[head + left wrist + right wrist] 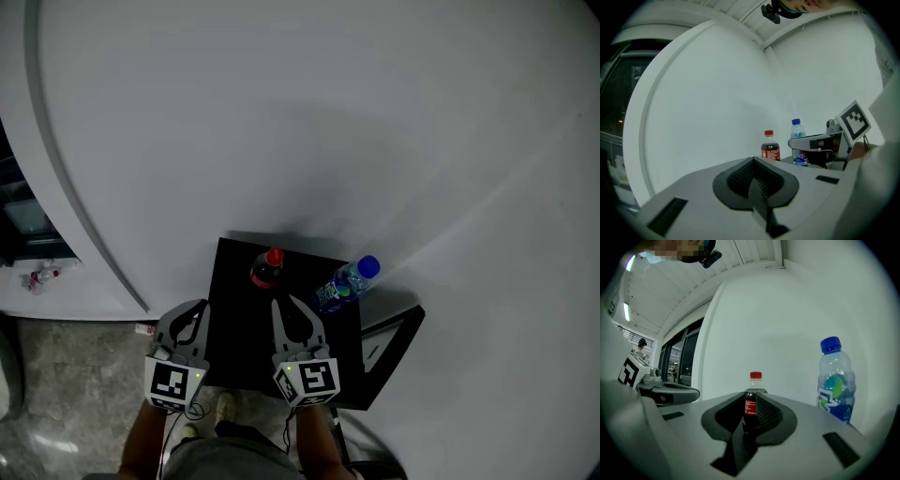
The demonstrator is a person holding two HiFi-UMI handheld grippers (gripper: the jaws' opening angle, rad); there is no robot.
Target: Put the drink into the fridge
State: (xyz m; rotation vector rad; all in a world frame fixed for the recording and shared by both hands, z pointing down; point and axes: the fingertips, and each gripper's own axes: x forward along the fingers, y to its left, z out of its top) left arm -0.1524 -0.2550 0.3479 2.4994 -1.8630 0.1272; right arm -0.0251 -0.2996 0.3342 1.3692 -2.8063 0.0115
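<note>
Since the cola bottle [267, 269] stands on the far side of the black table [239, 319], I point my right gripper [284, 302] straight at it. Its jaws are spread only a thin crack and pinch nothing. My left gripper [192, 309] is pressed together and empty, waiting at the left. A water bottle [347, 284] stands right of the cola.

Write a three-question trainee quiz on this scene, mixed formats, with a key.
1. Multiple choice: what colour is the cap of the cola bottle? A red, B blue, C green.
2. True or false: the water bottle lies on its side.
3. Fill in: the fingers of the left gripper are pressed ____, with nothing between them.
Key: 1 A; 2 false, it stands upright; 3 together.
</note>
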